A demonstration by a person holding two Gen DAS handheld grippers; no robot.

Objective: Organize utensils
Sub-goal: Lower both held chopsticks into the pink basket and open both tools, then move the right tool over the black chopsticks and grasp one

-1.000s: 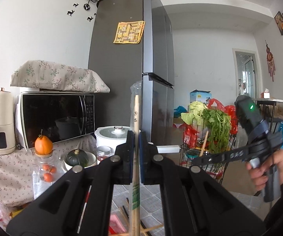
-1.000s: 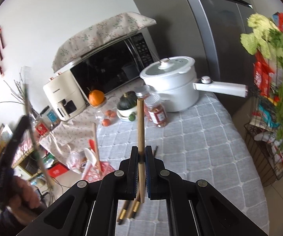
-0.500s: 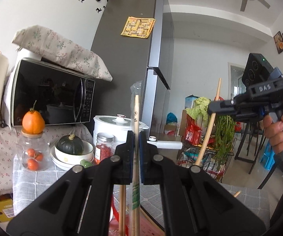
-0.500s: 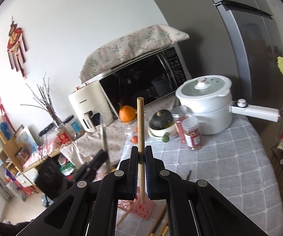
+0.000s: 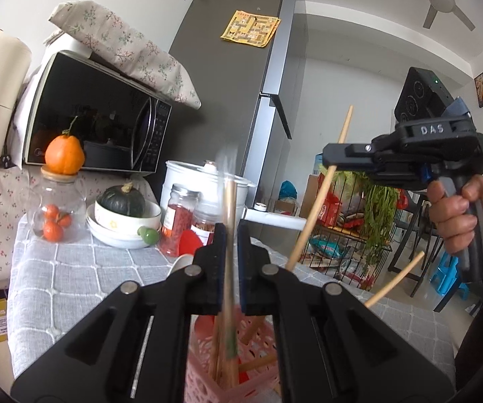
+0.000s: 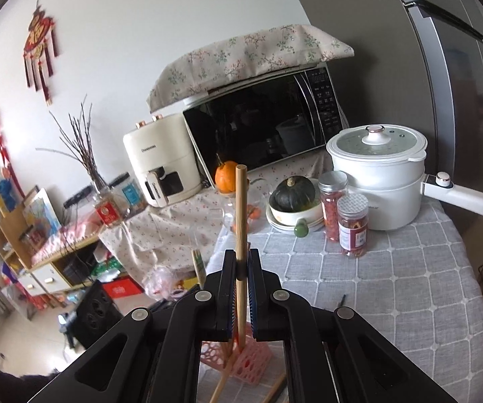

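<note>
Left wrist view: left tongs (image 5: 230,235) just apart around a blurred chopstick (image 5: 229,235), apparently sliding free; long axis near upright, lower end already inside the pink basket (image 5: 204,362) directly below. Best kept parted and held straight over the basket until the stick settles among the others there. To the right of the basket, right tongs (image 5: 333,159) clamped on a second chopstick (image 5: 318,198), leaning up-right to down-left, lower tip aimed at the basket. One more stick (image 5: 394,280) pokes out of the basket toward the right.

Right wrist view: right tongs (image 6: 240,270) closed tight on the second chopstick (image 6: 240,215), blunt end up, long axis close to vertical, tip hanging just over the pink basket (image 6: 251,359) on the grey checked surface (image 6: 392,285). Worth lowering straight down along that axis, clear of the rim, releasing only once the tip is well inside.
</note>
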